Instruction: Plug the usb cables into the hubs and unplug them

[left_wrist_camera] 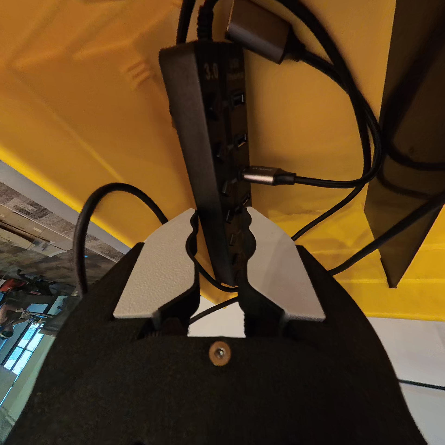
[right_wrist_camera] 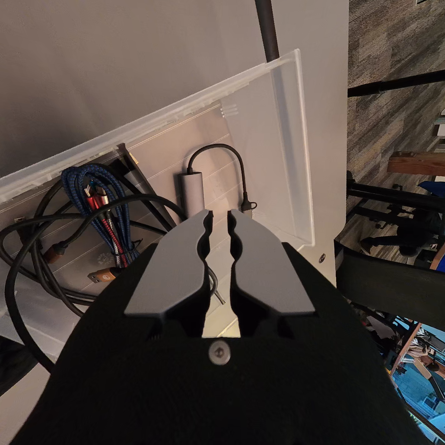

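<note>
Your left gripper (left_wrist_camera: 221, 214) clamps the black USB hub (left_wrist_camera: 212, 144), long axis running away along its fingers; your right gripper (right_wrist_camera: 220, 214), fingers slightly parted and empty, hovers over the clear bin (right_wrist_camera: 284, 144).

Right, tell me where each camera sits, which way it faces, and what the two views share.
Left wrist view: mounted behind the left tongs, looking forward along them at the black hub they clamp over a yellow surface; one silver-plugged cable sits in a port.
Right wrist view: mounted behind the right tongs, facing into a clear plastic bin holding a grey hub and bundled cables; the tongs hold nothing.
Shared: I cannot match any object across them; each shows only its own tongs and black mount.
</note>
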A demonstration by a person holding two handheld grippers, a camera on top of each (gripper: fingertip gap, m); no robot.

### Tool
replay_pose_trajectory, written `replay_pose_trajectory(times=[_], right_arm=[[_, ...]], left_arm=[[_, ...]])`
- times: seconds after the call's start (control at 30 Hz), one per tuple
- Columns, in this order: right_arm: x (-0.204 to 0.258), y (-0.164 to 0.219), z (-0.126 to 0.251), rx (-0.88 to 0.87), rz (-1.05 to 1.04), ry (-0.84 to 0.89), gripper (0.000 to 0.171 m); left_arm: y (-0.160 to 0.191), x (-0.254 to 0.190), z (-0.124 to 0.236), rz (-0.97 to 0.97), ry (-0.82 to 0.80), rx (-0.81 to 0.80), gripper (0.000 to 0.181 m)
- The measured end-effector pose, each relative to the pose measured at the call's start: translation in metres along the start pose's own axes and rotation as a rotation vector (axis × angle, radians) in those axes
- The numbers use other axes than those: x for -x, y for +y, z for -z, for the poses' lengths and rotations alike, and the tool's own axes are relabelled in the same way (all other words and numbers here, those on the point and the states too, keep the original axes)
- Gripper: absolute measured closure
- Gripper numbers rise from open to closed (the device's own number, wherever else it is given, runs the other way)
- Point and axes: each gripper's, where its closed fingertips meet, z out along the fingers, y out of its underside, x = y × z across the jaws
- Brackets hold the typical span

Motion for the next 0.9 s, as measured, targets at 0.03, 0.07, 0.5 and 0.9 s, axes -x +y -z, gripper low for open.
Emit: replay_pose_trajectory(times=[0.03, 0.07, 0.5, 0.9], right_arm=[[0.001, 0.000, 0.000, 0.002, 0.002, -0.002, 0.159], [0.001, 0.000, 0.000, 0.005, 0.005, -0.004, 0.160], [0.004, -0.004, 0.004, -0.012, 0.027, -0.010, 0.166], [0.010, -0.069, 0.022, -0.278, 0.073, 0.014, 0.165]], left_arm=[[0.000, 0.000, 0.000, 0.005, 0.012, 0.003, 0.148], [-0.001, 0.000, 0.001, 0.018, 0.029, 0.001, 0.148], [0.004, 0.003, 0.019, 0.197, 0.023, 0.017, 0.155], [0.028, 0.002, 0.089, 0.398, -0.402, -0.022, 0.156]])
